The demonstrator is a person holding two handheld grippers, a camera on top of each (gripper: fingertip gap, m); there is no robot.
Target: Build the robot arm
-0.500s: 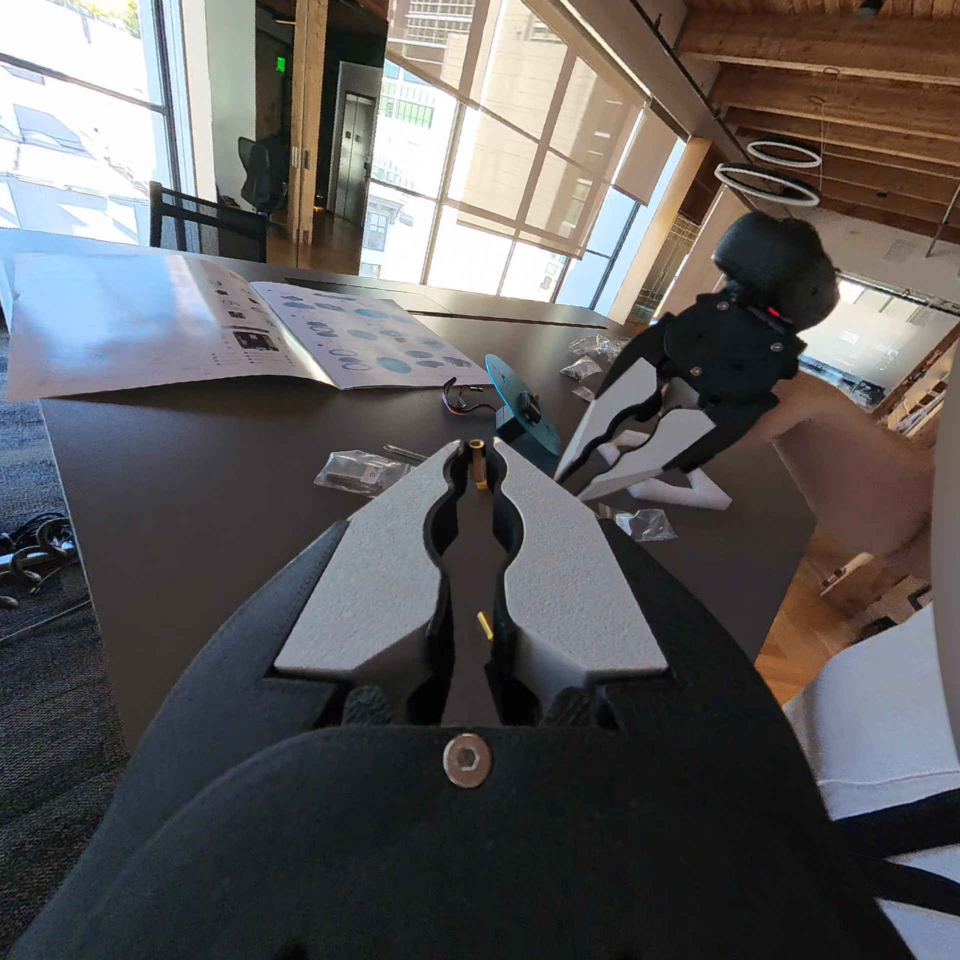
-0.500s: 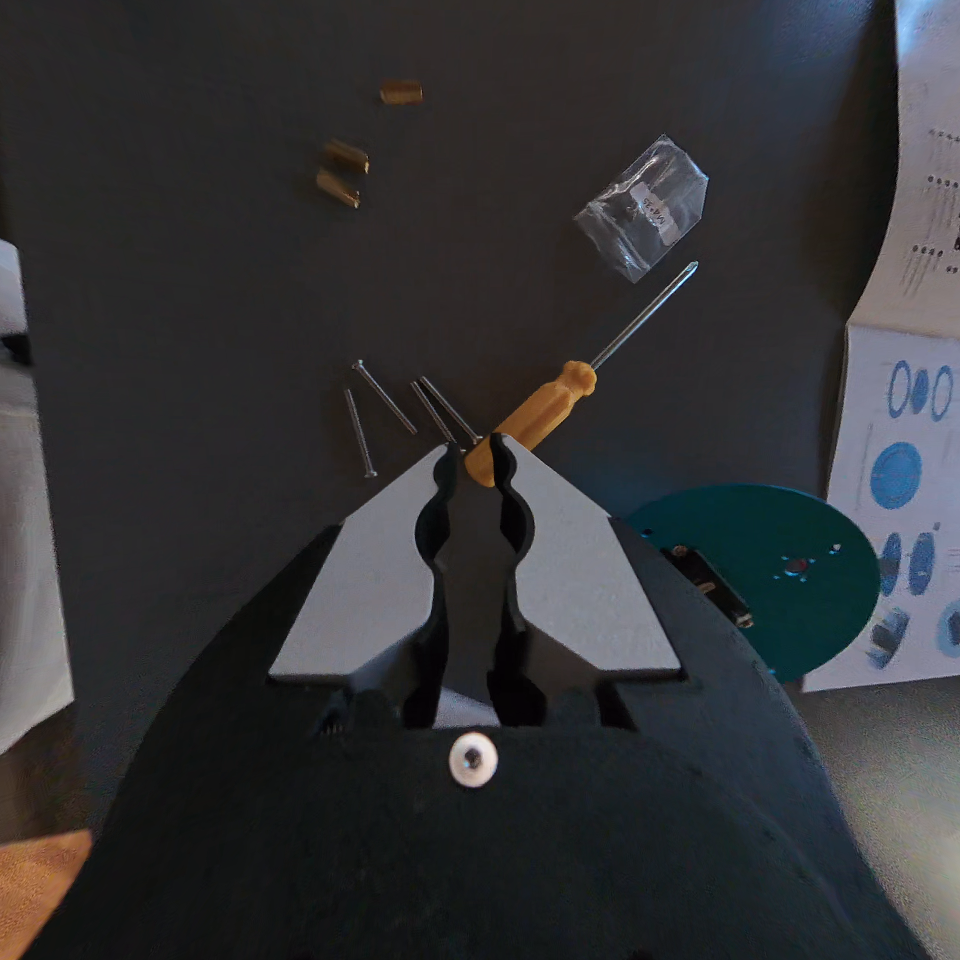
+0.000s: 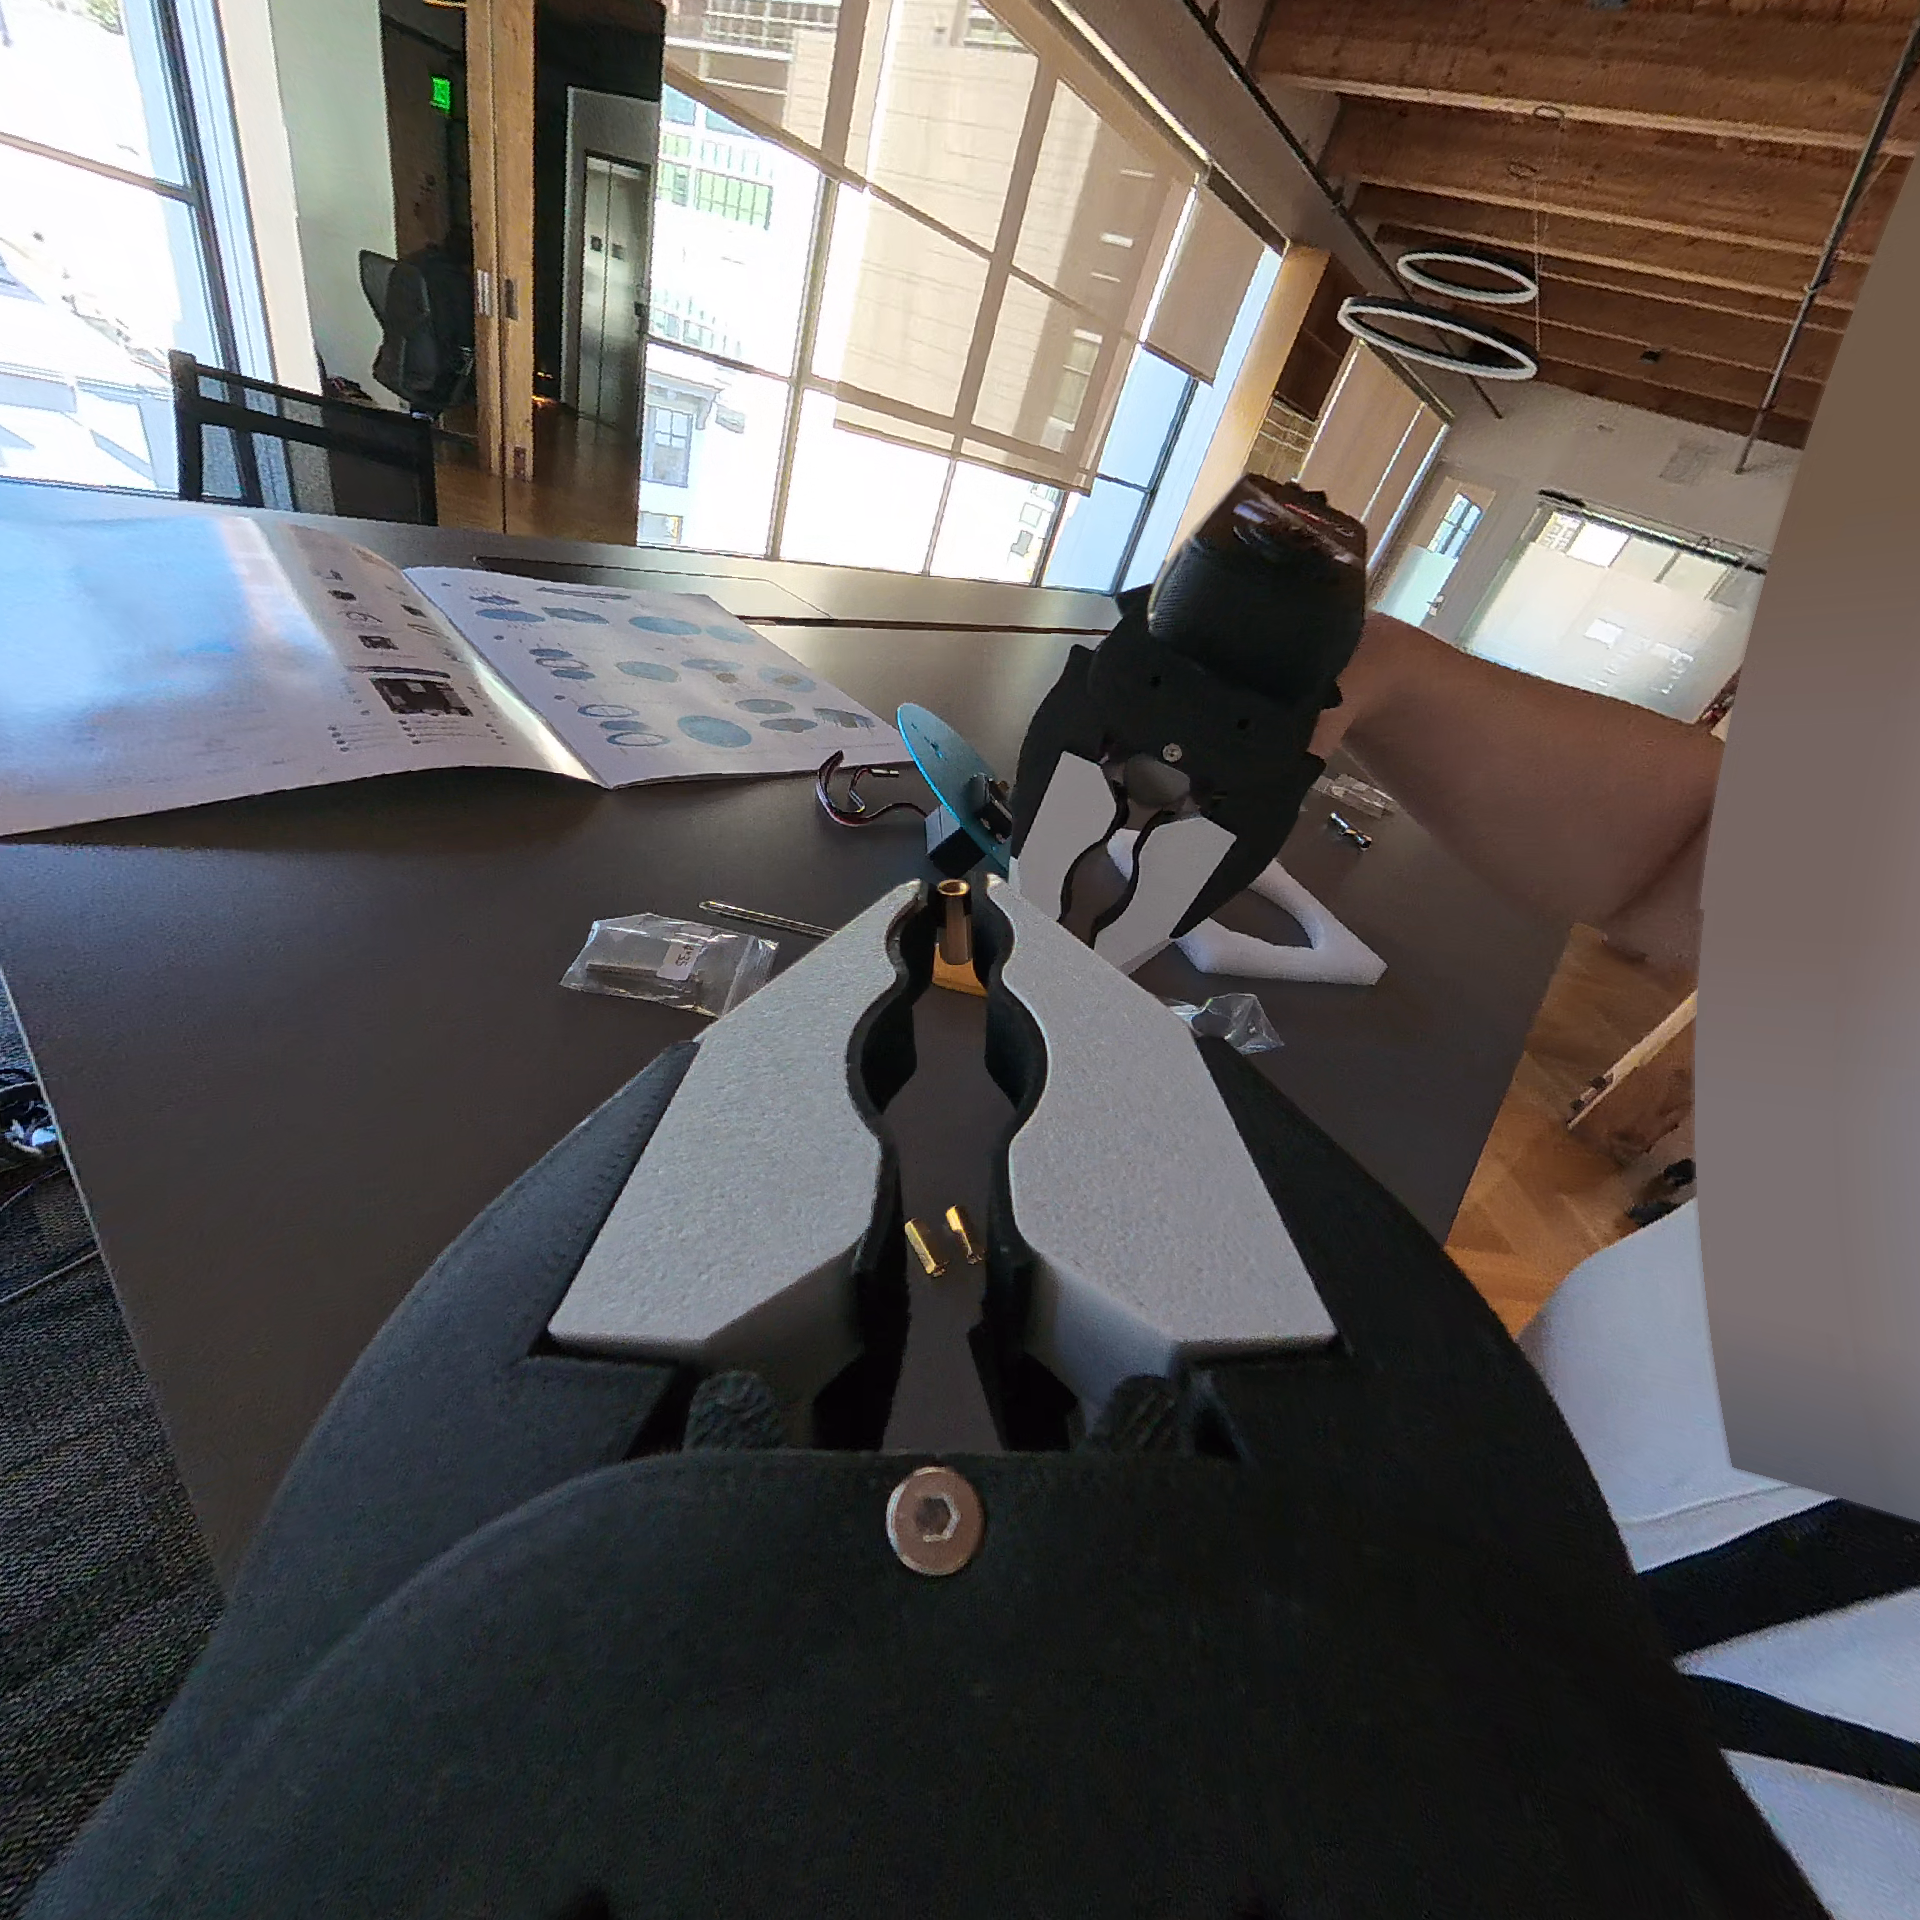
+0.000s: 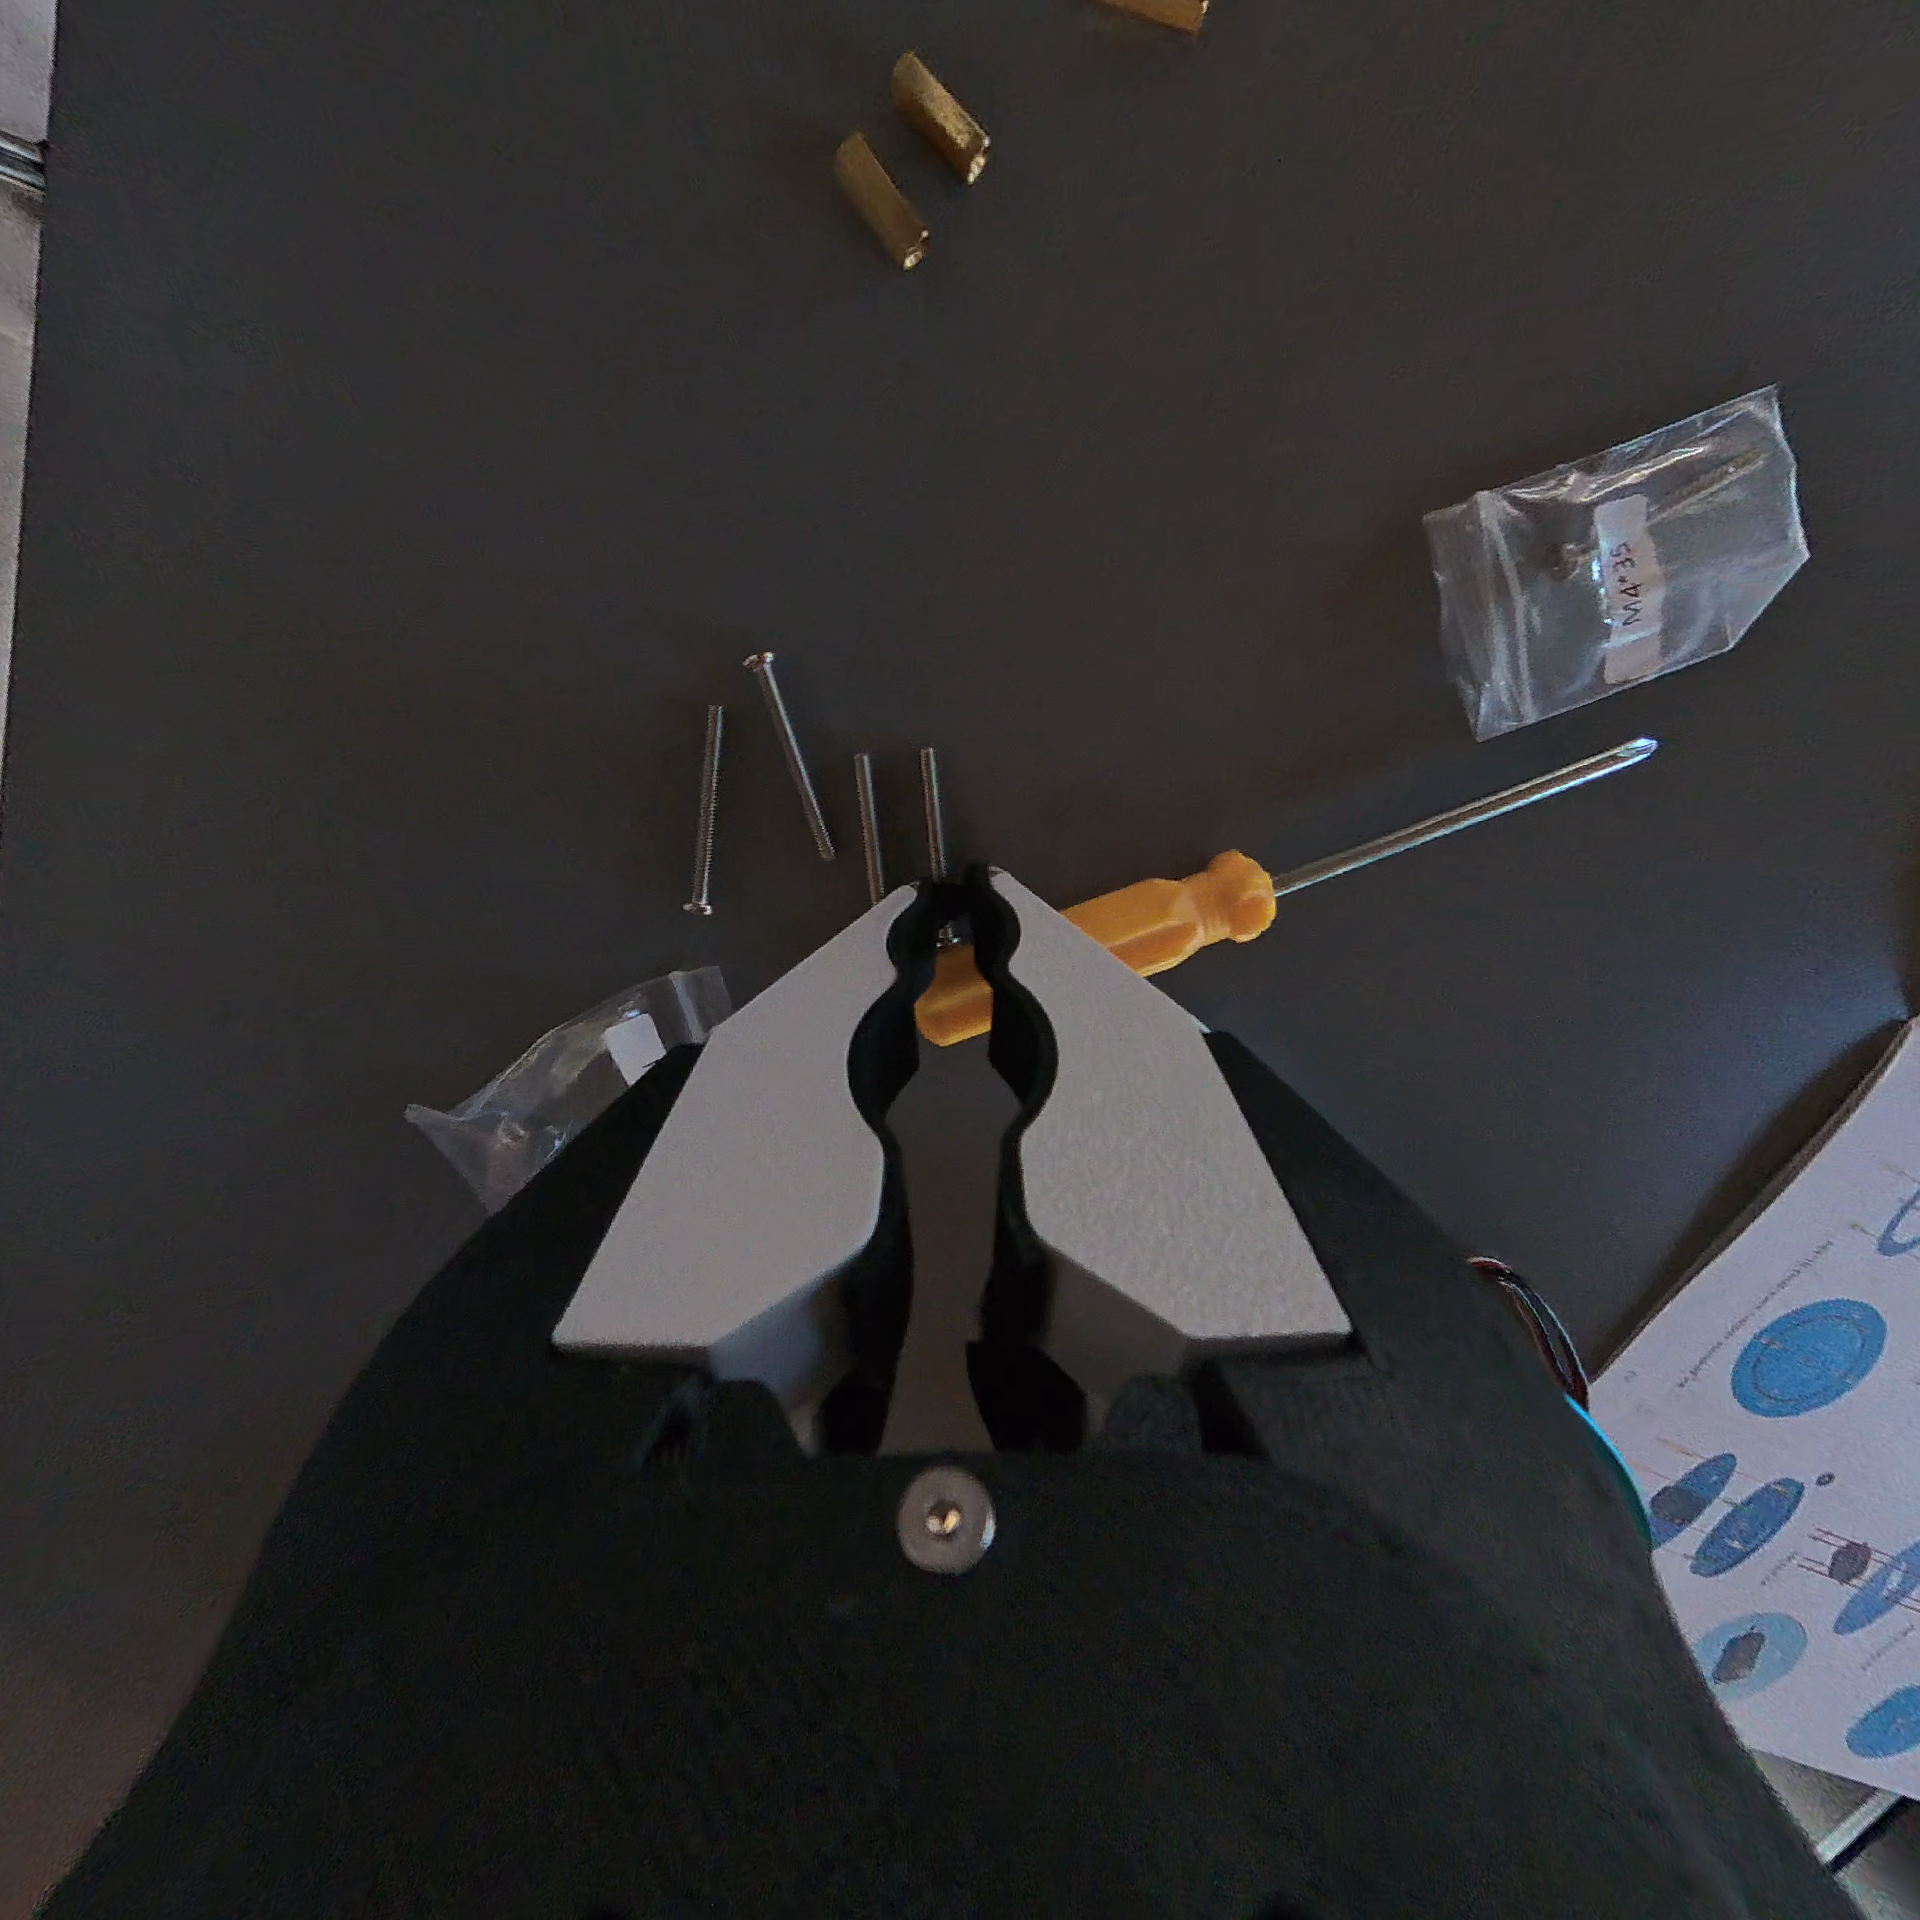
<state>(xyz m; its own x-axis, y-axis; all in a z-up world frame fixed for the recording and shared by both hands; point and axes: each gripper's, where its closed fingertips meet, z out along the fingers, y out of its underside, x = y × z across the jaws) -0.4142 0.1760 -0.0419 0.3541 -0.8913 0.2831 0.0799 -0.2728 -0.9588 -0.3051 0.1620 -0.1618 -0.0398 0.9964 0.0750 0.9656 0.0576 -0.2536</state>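
My left gripper (image 3: 952, 896) is shut on a small brass standoff (image 3: 952, 906), held upright above the dark table (image 3: 312, 1039). Two more brass standoffs (image 3: 940, 1242) lie below it; they also show in the right wrist view (image 4: 881, 200). My right gripper (image 4: 951, 883) points down at the table, its tips closed around the head end of a long screw (image 4: 932, 805). Three other long screws (image 4: 792, 758) lie just left of it. An orange-handled screwdriver (image 4: 1164, 920) lies under the right fingers. The right gripper also shows in the left wrist view (image 3: 1132, 935).
An open booklet (image 3: 644, 675) lies at the far left. A teal disc with a motor and wires (image 3: 940, 774) stands by the right gripper, next to a white foam piece (image 3: 1278, 940). Clear parts bags (image 4: 1621, 561) (image 4: 582, 1081) lie on the table. A person's arm (image 3: 1507, 769) is at the right. The tips of one gripper are about 15 cm away from the tips of the other.
My right gripper has come down closer to the table and shifted from the screwdriver handle onto the long screw. My left gripper still holds the standoff, barely moved.
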